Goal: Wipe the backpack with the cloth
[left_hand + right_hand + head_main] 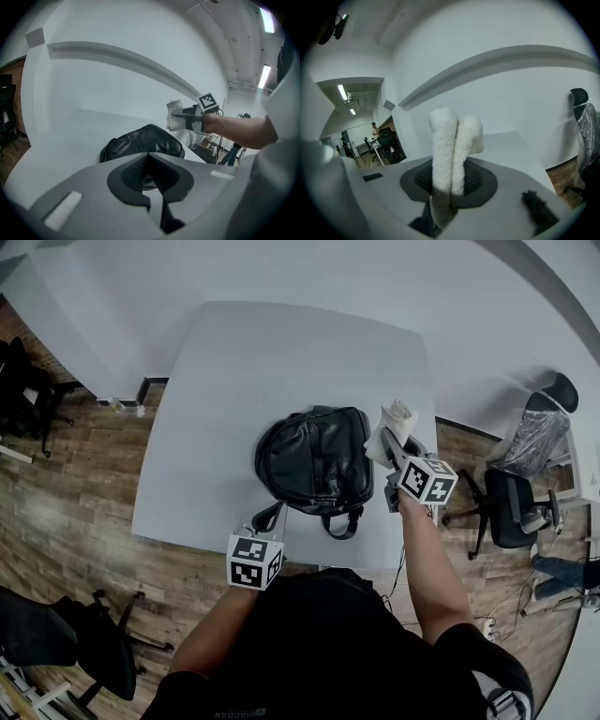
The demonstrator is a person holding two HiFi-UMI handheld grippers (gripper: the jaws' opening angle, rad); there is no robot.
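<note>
A black leather backpack (314, 460) lies on the white table (234, 362), towards its front right. My right gripper (398, 457) hovers just right of the bag, shut on a folded white cloth (392, 430) that sticks up beyond its jaws. In the right gripper view the cloth (452, 140) stands upright between the pads of that gripper (451, 180). My left gripper (265, 519) sits at the table's front edge, just short of the bag, by a strap. Its jaws meet with nothing showing between them (149, 159); the backpack (140, 143) lies beyond them.
Two office chairs (520, 493) stand right of the table on the wood floor. Another dark chair (56, 634) is at the lower left, and black gear (23, 390) sits by the left wall. A white wall runs behind the table.
</note>
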